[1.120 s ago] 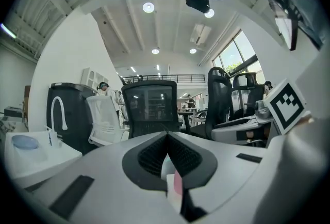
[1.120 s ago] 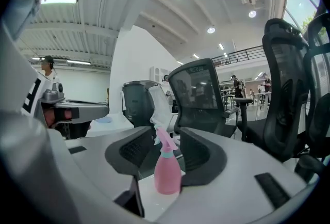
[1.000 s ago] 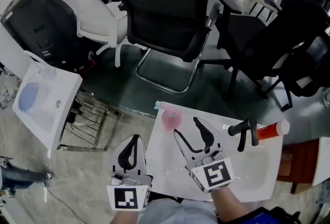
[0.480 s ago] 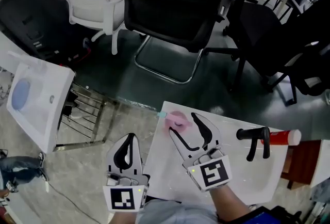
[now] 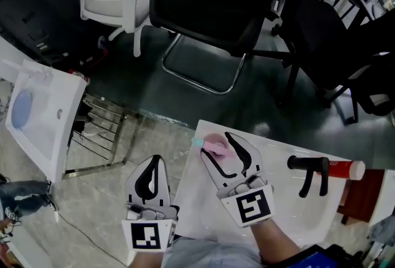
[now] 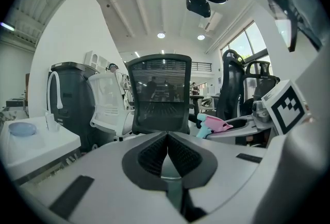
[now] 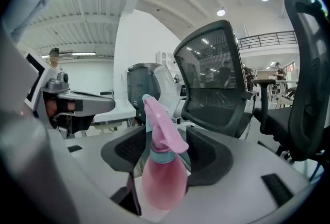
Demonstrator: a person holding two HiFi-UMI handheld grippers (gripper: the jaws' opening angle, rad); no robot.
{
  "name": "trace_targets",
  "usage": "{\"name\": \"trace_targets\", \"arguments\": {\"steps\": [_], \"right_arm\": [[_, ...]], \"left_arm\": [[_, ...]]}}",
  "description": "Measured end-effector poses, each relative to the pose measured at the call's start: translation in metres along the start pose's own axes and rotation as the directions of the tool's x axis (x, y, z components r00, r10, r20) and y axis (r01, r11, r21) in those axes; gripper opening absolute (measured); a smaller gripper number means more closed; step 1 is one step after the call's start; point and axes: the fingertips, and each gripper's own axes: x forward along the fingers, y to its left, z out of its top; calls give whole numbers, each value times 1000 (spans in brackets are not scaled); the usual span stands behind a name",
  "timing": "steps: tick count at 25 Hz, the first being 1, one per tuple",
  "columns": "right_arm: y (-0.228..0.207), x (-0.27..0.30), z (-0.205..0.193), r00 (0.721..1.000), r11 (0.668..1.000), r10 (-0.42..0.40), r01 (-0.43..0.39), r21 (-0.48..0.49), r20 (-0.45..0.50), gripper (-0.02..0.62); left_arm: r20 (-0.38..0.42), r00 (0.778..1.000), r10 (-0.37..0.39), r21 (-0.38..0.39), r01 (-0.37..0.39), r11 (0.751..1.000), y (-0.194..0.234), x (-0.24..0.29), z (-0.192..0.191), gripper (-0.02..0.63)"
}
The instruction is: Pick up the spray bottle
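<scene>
The pink spray bottle (image 5: 215, 144) with a teal collar stands upright at the far left corner of the white table (image 5: 290, 217). My right gripper (image 5: 216, 146) reaches round it, one finger on each side. In the right gripper view the spray bottle (image 7: 164, 169) fills the gap between the two black pads; the jaws have just been closing on it, with a slim gap still showing at the left pad. My left gripper (image 5: 152, 169) hangs off the table's left edge, its jaws shut on nothing. From the left gripper (image 6: 167, 152) view the bottle (image 6: 214, 125) shows at right.
A black-handled tool (image 5: 308, 172) and a red tube with a white cap (image 5: 341, 168) lie at the table's right. A black mesh chair (image 5: 210, 7) faces the table. A white basin unit (image 5: 36, 118) and a wire rack (image 5: 102, 137) stand at left.
Both grippers have come forward and down. The right one's fingers, which were short of the bottle a second ago, now stand on either side of it. The bottle has stayed put.
</scene>
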Motion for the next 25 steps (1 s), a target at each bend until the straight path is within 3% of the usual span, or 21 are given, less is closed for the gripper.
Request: {"name": "trace_targets", "arguments": {"steps": [25], "right_arm": [[3,6,-5,1000,1000,-3,3,-23,-17,168]], "left_arm": [[-4,1000,-3,-4,2,1000,0,5,-1,15]]}}
